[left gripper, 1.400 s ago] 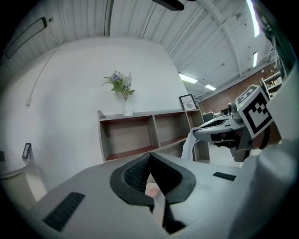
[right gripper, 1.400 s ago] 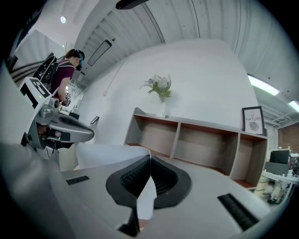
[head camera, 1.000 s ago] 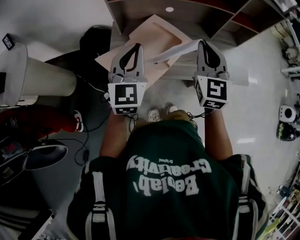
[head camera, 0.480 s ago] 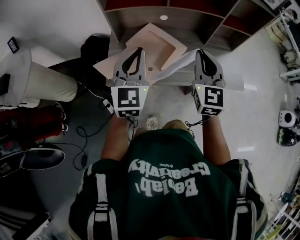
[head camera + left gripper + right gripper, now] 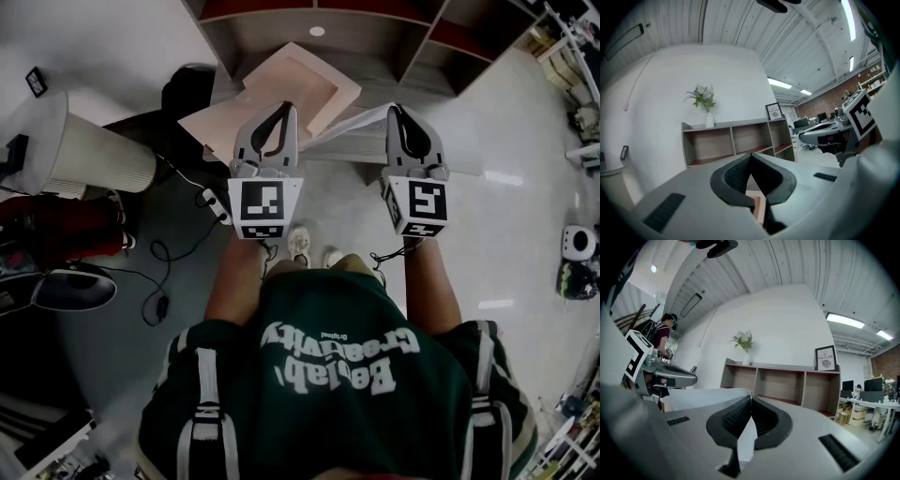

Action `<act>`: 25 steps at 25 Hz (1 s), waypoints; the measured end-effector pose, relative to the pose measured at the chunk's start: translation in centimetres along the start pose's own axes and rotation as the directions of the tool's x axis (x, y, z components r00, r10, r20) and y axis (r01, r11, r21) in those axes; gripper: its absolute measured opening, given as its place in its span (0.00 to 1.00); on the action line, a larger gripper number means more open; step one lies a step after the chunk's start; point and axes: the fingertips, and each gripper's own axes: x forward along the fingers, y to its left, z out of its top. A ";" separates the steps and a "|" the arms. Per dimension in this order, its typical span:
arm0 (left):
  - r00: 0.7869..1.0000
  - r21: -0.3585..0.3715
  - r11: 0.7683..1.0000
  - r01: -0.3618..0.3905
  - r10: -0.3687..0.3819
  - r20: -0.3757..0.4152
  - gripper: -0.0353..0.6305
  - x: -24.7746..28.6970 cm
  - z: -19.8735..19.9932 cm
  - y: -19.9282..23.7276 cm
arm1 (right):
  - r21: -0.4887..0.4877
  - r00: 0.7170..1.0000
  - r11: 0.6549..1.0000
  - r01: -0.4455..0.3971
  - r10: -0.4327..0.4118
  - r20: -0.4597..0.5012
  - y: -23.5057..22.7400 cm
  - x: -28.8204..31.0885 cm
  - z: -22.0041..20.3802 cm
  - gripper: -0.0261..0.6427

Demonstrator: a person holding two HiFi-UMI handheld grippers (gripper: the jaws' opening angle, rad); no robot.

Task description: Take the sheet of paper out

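Head view shows both hands drawn back from the far shelf [image 5: 375,37], left gripper [image 5: 285,107] clamped on the pinkish envelope [image 5: 281,80], right gripper [image 5: 397,109] pinching the sheet of paper [image 5: 352,124], which looks nearly out.

A framed print [image 5: 826,358] stands at the right end of the far shelf unit [image 5: 783,380]. Its large word reads "NATURE", with a small "OF" above. The person's dark green T-shirt [image 5: 337,375], near in the head view, carries white lettering, seen upside down, roughly "Beelab Creativity".
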 end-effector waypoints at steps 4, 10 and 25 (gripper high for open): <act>1.000 0.004 1.000 -0.014 0.014 -0.004 0.08 -1.7 0.0 -3.2 | 0.006 1.000 1.000 -0.011 0.011 0.016 -1.1 -3.1 -0.7 0.09; 0.999 0.000 1.000 -0.031 0.031 -0.013 0.08 -4.0 -0.8 -6.7 | 0.025 0.999 0.999 -0.029 0.028 0.014 -2.1 -7.0 -2.7 0.09; 0.999 0.006 0.999 -0.051 0.051 -0.010 0.08 -5.6 -0.6 -9.6 | 0.037 0.998 0.999 -0.029 0.028 0.048 -3.3 -10.0 -3.2 0.09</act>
